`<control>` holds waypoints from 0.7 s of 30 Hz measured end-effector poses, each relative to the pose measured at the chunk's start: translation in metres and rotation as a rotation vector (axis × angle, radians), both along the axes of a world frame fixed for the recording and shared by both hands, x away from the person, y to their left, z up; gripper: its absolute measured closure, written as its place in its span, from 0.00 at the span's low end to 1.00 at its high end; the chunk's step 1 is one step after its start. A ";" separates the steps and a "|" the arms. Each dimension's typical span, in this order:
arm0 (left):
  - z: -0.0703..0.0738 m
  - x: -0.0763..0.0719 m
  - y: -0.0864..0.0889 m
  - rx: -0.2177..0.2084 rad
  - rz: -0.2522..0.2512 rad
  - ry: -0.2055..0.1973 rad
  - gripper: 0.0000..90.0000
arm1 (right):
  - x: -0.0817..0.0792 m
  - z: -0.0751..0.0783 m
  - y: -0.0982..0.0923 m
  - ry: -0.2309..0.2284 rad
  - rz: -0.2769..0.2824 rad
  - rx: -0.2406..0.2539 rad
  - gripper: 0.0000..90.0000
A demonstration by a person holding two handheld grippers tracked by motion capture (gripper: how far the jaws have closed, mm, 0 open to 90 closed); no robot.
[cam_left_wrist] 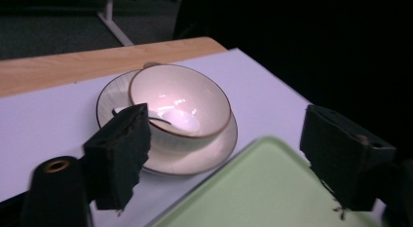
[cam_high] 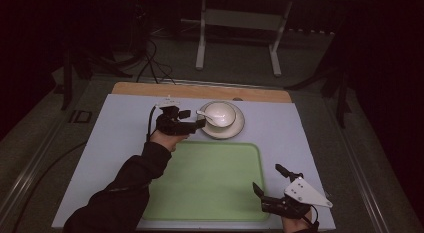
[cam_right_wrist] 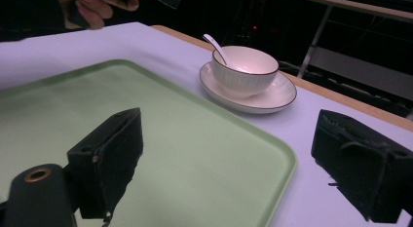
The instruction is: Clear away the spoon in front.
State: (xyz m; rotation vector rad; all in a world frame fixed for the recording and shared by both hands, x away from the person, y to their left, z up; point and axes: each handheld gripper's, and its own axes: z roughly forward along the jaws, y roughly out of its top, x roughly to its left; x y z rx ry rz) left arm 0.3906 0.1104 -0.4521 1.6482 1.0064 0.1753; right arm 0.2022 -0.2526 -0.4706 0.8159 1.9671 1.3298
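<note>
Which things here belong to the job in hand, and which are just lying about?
In the job:
- left gripper, open beside the bowl
- bowl
- spoon in the bowl
- saucer under it
- green tray

Lying about:
- right gripper, open, idle
- metal stand behind the table

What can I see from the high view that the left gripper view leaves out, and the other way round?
The high view alone takes in both claws at once: the left claw beside the saucer and the right claw at the tray's near right corner, plus a sleeved forearm and a metal stand on the floor beyond. The left gripper view alone looks into the bowl, where the spoon's scoop lies inside. Both share the bowl, saucer, green tray, pale mat and wooden table edge.
</note>
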 end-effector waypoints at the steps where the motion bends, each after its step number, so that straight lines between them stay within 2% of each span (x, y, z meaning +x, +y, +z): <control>1: -0.002 0.003 0.001 -0.022 0.019 0.007 0.23 | 0.000 0.000 0.000 0.001 0.001 0.001 0.13; 4: -0.007 0.009 0.004 -0.095 0.073 0.029 0.25 | 0.000 0.000 0.000 0.002 0.001 0.002 0.13; 5: -0.009 0.011 0.004 -0.108 0.093 0.035 0.26 | 0.000 0.000 0.000 0.003 0.001 0.002 0.13; 9: -0.017 0.018 0.001 -0.104 0.136 0.050 0.26 | 0.000 0.000 0.001 0.003 0.003 0.001 0.13; 13: -0.025 0.025 -0.003 -0.131 0.176 0.094 0.26 | 0.000 0.000 0.001 0.004 0.003 0.002 0.13; 14: -0.027 0.026 -0.005 -0.118 0.195 0.098 0.26 | 0.000 0.000 0.000 0.003 0.003 0.003 0.13; 16: -0.031 0.028 -0.008 -0.126 0.213 0.107 0.26 | 0.000 0.000 0.000 0.004 0.003 0.004 0.13; 17: -0.033 0.029 -0.009 -0.135 0.240 0.112 0.27 | 0.000 0.000 0.000 0.004 0.003 0.004 0.13; 19: -0.038 0.030 -0.012 -0.174 0.263 0.129 0.28 | 0.000 0.000 0.000 0.005 0.004 0.004 0.13; 21: -0.042 0.032 -0.016 -0.193 0.292 0.135 0.29 | 0.000 0.000 0.000 0.005 0.006 0.004 0.13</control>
